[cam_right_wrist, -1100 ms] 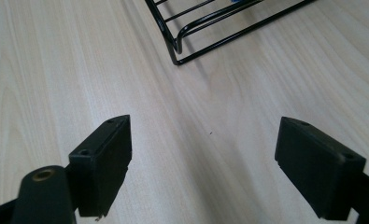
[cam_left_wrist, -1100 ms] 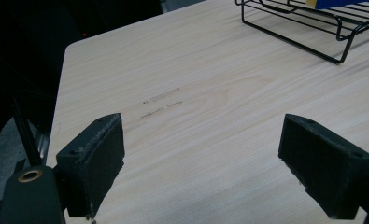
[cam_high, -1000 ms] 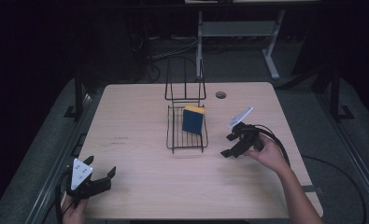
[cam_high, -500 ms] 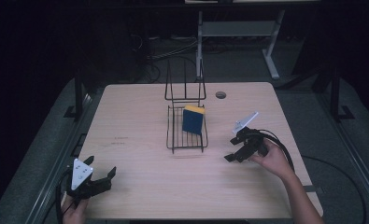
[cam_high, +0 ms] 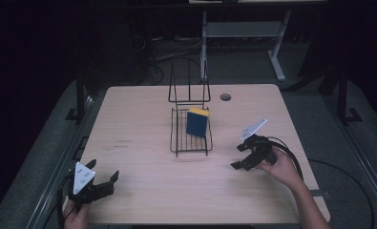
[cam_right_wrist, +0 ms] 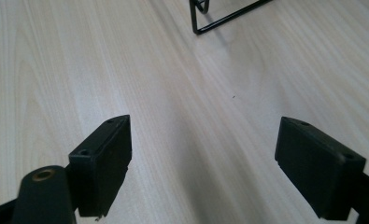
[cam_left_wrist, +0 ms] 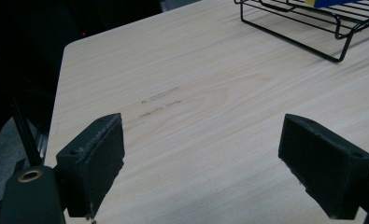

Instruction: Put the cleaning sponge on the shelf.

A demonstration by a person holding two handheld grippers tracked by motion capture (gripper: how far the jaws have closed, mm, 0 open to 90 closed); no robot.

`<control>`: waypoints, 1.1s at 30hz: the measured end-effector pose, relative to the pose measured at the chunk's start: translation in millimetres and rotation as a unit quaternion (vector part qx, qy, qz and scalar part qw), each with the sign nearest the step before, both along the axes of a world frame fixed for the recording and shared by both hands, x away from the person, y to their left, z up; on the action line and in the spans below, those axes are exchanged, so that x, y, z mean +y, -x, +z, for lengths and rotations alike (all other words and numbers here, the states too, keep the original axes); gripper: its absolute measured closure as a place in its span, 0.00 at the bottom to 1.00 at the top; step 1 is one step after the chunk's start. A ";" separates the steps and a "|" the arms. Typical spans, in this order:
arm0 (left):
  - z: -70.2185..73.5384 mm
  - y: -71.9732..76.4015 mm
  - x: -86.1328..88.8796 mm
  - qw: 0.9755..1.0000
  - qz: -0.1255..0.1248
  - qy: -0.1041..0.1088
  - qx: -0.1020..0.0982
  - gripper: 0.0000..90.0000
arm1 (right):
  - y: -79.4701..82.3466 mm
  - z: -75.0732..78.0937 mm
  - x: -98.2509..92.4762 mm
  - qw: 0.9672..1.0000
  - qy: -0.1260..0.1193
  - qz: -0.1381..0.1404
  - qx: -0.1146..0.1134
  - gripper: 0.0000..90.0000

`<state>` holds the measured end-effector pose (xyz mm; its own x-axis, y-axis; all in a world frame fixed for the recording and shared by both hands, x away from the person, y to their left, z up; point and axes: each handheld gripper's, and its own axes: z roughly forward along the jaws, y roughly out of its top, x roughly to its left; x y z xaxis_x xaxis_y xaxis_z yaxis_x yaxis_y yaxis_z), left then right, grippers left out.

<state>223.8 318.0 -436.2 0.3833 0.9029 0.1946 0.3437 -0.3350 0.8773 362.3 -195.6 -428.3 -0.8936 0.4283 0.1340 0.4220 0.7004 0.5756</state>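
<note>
With the blue and yellow sponge (cam_high: pixel 197 122) propped upright in the wire rack (cam_high: pixel 191 138) at mid-surface (cam_high: pixel 143 119), apparently deposited there, the right gripper (cam_high: pixel 241 156) and the left gripper (cam_high: pixel 105 183) are held with fingers spread wide and empty.

wire rack (cam_left_wrist: pixel 313 28) cut off by top edge; sponge (cam_high: pixel 197 122) partly behind wires.

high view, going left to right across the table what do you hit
left gripper → wire rack → blue and yellow sponge standing in it → small round hole in the tabletop → right gripper
</note>
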 end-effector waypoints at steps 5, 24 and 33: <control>0.0 -0.1 0.0 1.000 -0.001 -0.001 0.001 0.15 | 5.0 0.5 -1.7 1.000 -0.002 -0.001 -0.002 0.20; 0.0 0.0 0.0 1.000 0.002 0.001 0.001 0.15 | 18.0 -5.8 -5.1 1.000 -0.001 0.001 -0.006 0.20; 0.0 -0.1 -0.2 1.000 0.000 -0.001 0.001 0.15 | 23.2 -10.0 -8.1 1.000 -0.004 -0.002 -0.003 0.20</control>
<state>223.9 317.9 -436.2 0.3829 0.9027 0.1963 0.3453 -0.3369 0.8759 339.1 -203.7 -438.3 -0.8923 0.4316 0.1324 0.4221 0.6938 0.5835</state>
